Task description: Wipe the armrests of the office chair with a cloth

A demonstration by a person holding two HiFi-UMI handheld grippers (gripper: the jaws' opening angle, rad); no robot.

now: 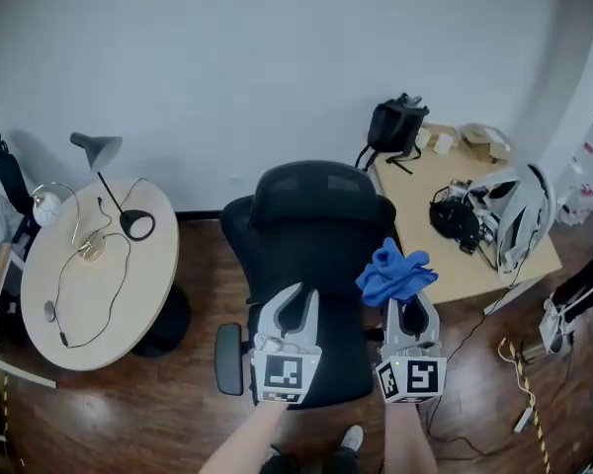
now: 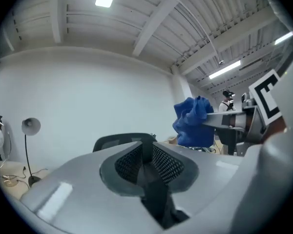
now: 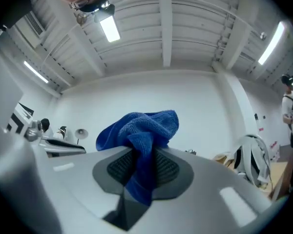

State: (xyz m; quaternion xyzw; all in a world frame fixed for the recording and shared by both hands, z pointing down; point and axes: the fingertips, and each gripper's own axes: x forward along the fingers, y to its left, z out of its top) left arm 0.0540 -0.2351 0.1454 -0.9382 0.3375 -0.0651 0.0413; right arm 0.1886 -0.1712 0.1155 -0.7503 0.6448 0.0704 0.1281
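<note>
- Office chair (image 1: 311,255): black, mesh-backed, seen from above on a wooden floor (image 1: 178,403); its headrest lies toward the wall and its seat toward the person.
- Armrest (image 1: 227,359): a grey pad on the chair's left in the head view, with its long axis running toward and away from the wall. Neither tool touches it.
- Right tongs (image 1: 412,309): clamped on the blue cloth (image 1: 393,273) and held above the chair's right side, tips pointing away from the person toward the wall.
- Cloth, right gripper view (image 3: 141,128): its long axis follows the line of the tongs. A narrow tail runs back between the two pads toward the camera, and the crumpled bulk rises past the tips and spreads sideways.
- Left tongs (image 1: 295,309): drawn in to a thin slit with nothing between them, hovering over the chair's back, parallel to the right tongs and just beside them.
- Round table (image 1: 99,294): left of the chair, carrying a desk lamp (image 1: 104,161) and a cable.
- Rectangular table (image 1: 445,255): right of the chair, carrying a black bag (image 1: 395,124) and a white headset (image 1: 519,215).
</note>
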